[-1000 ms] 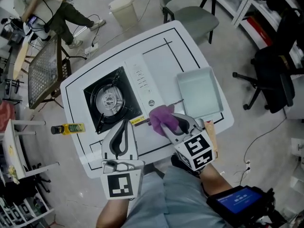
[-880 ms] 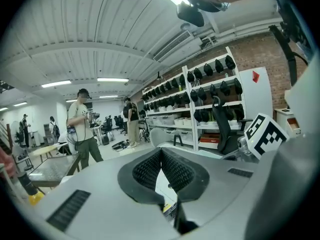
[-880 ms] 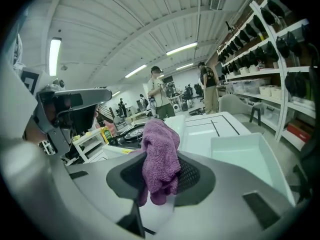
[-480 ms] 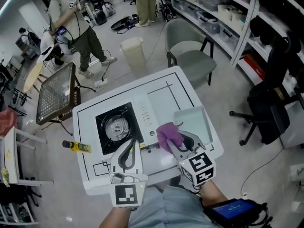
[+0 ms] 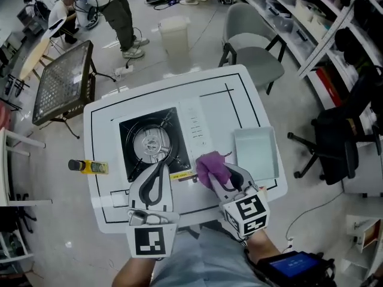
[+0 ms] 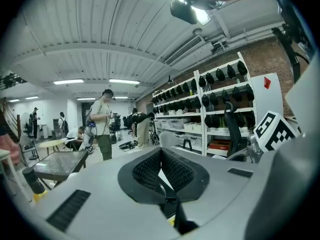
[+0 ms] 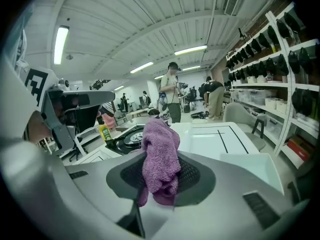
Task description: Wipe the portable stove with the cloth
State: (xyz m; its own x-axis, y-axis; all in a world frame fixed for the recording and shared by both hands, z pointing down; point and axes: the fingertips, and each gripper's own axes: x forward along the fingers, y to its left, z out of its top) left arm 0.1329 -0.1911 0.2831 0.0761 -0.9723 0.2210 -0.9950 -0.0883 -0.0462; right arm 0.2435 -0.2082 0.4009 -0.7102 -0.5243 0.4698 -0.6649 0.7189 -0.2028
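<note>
The purple cloth (image 7: 160,156) is clamped in a bunch between the jaws of the right gripper (image 5: 211,173). Its pads are pressed on it from both sides, a fold stands up above them and a short tail hangs below. In the head view the cloth is seen just beside the near right corner of the portable stove (image 5: 149,143); whether it touches the stove cannot be told.

The stove lies flat on the white table (image 5: 224,109). Its black burner plate with the round silver burner is on the left and its white control panel (image 5: 194,129) on the right. The stove is set inside a rectangle of black lines marked on the table top.

The left gripper (image 5: 160,167) is held over the near edge of the stove. Its jaw tips are brought together and nothing is seen between them in the left gripper view.

A shallow pale tray (image 5: 256,154) rests on the table to the right of the cloth, apart from the stove.

Beyond the table's left edge a yellow bottle with a black cap (image 5: 88,167) is seen lying on its side. A pale bin (image 5: 175,36) and a grey chair (image 5: 254,49) stand on the floor past the far edge, and a black office chair (image 5: 338,142) to the right. A wire-mesh table (image 5: 63,82) stands at the far left, and a person (image 5: 119,5) is standing behind it.
</note>
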